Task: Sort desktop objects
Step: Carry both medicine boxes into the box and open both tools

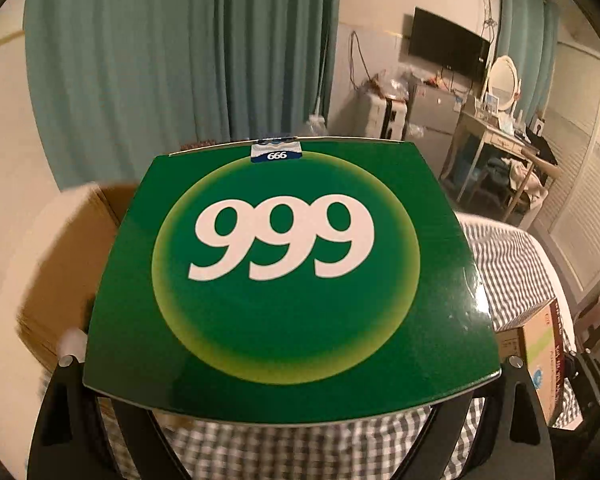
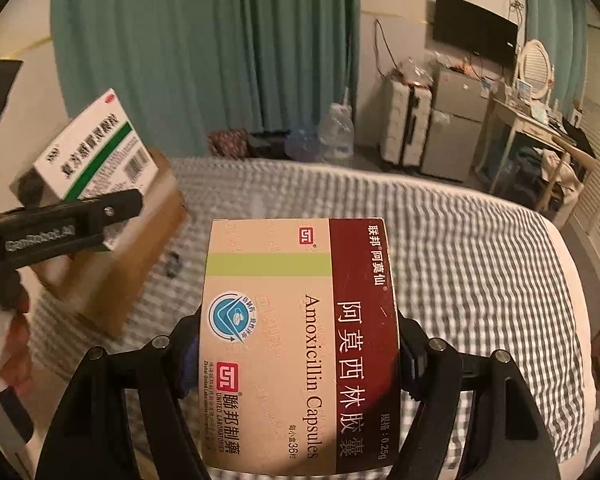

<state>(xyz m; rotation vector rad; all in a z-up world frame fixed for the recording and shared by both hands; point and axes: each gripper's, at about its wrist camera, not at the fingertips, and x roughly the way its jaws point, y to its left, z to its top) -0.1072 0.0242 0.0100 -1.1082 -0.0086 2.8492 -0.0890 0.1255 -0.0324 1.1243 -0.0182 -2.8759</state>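
Boxes aloft, drop-off pending

My left tongs [image 1: 292,392] clamp the green 999 box [image 1: 288,276]; my right tongs [image 2: 300,356] clamp the amoxicillin box [image 2: 300,344], both above the checked bed [image 2: 460,264]. Next, I'd judge, both go to the cardboard carton [image 2: 112,280].

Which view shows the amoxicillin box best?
Right wrist: the amoxicillin box fills the centre, label readable, held in the right claw. Left wrist shows only its end at the right edge.
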